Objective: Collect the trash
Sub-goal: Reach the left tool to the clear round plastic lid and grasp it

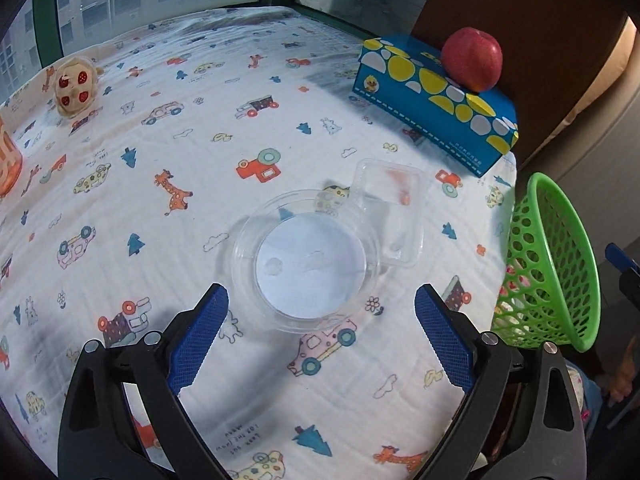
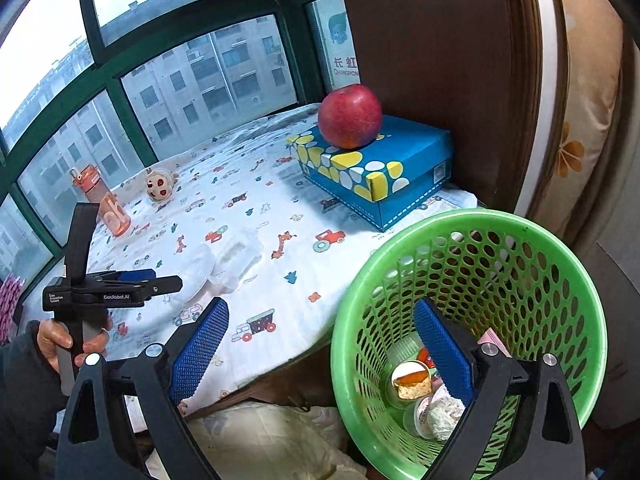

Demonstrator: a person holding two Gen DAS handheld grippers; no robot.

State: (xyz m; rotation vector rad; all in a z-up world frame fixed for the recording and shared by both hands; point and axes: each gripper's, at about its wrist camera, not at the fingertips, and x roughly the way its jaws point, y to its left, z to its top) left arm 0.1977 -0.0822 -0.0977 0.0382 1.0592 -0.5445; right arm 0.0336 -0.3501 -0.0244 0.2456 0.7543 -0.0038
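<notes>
Clear plastic trash sits on a table covered with a white cartoon-print tablecloth (image 1: 168, 128): a round, shallow lid or dish (image 1: 306, 262) lying flat, and touching its far right edge a small rectangular clear tray (image 1: 390, 212) with an orange smear inside.

Directly above the round lid hangs the left gripper (image 1: 320, 312), its blue-padded jaws spread wide on either side of the lid, with nothing between the pads. The right gripper (image 2: 320, 328) is also wide open and empty, poised over the rim of a green perforated waste basket (image 2: 400, 248) that stands off the table's right edge and already holds food scraps, small cups and crumpled paper.

Both pieces look very light, thin and glossy, so likely slippery and easy to crush or flip. The round lid has no long axis; the safest hold is probably across its raised rim, pinching opposite edges gently. The rectangular tray's long side runs away from the left gripper, leaning slightly right; its short sides would fit the jaws better.

A red apple (image 1: 472, 58) rests on a blue spotted box (image 1: 436, 104) at the far right; these look like things to leave alone.
</notes>
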